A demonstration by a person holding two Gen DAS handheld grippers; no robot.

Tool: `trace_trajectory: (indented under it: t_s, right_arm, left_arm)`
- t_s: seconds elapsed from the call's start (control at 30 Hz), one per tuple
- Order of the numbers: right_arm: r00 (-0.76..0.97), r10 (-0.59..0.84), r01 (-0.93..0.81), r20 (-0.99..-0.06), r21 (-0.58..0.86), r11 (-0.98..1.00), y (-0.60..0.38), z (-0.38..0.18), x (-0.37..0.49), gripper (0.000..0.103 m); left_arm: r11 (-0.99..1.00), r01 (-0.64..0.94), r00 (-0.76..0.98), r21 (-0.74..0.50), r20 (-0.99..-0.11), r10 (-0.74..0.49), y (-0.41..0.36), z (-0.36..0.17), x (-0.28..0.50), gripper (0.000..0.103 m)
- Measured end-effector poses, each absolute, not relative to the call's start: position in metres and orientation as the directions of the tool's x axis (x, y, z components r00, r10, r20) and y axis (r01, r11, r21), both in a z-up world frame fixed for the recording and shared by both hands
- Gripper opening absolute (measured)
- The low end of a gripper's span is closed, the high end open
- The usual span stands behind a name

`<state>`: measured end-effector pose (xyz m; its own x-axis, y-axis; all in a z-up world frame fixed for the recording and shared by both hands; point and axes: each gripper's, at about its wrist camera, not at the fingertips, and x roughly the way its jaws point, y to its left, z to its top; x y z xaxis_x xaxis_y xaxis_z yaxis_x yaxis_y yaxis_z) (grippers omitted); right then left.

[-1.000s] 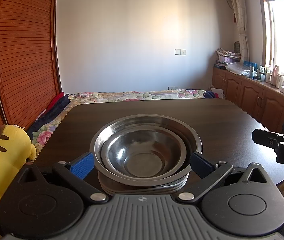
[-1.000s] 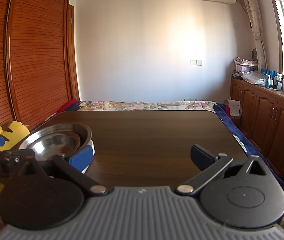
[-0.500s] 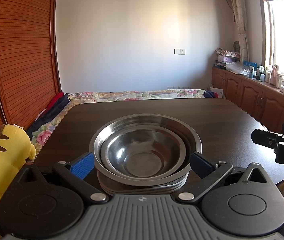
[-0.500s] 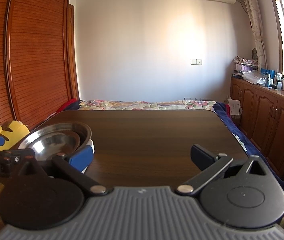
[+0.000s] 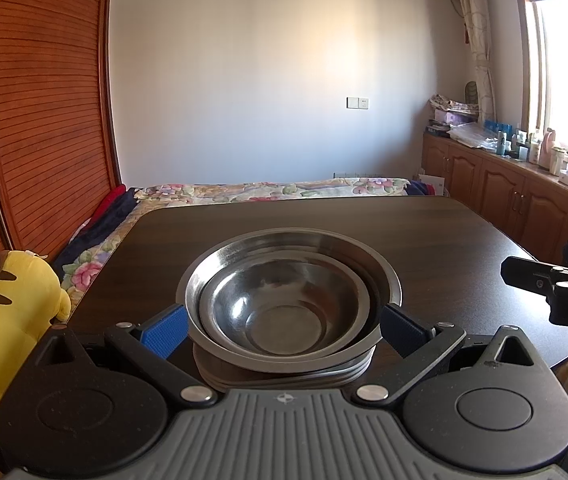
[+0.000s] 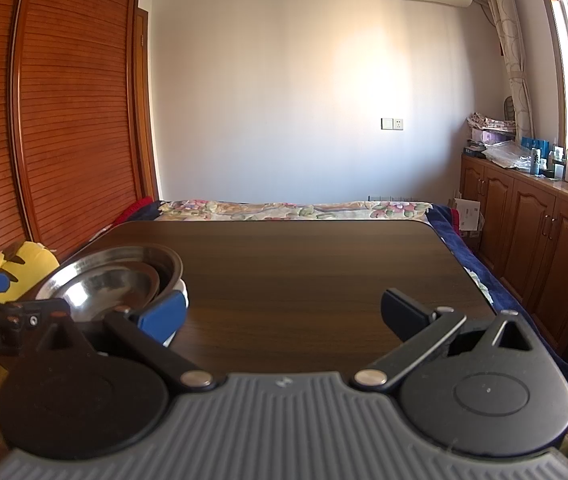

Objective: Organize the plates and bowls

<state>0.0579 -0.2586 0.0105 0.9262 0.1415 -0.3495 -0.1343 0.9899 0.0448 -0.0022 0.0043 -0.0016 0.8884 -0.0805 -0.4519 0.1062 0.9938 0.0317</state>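
On the dark wooden table (image 5: 436, 236) a small steel bowl (image 5: 284, 308) is nested in a larger steel bowl (image 5: 382, 276), and both rest on a stack of flat plates (image 5: 284, 378). My left gripper (image 5: 282, 330) is open, its blue pads on either side of the stack at plate and bowl height. In the right wrist view the same bowls (image 6: 115, 276) show at the left edge. My right gripper (image 6: 282, 314) hangs open over bare table (image 6: 304, 272) to the right of the stack, holding nothing. Its black tip (image 5: 524, 276) shows in the left wrist view.
A yellow plush toy (image 5: 7, 308) sits off the table's left side. Beyond the far edge lies a bed with a floral cover (image 5: 263, 190). Slatted wooden wardrobe doors (image 5: 43, 120) stand at left, and low cabinets (image 5: 524, 204) with bottles at right.
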Motion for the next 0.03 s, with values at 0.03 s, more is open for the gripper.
trace_trajectory:
  t_s: [0.03]
  right_arm:
    - [0.927, 0.141, -0.134, -0.349, 0.044, 0.990, -0.2586, 0.0106, 0.0579, 0.103]
  left_arm:
    - [0.994, 0.106, 0.889, 0.032, -0.452, -0.080, 0.0039, -0.0012, -0.0022, 0.103]
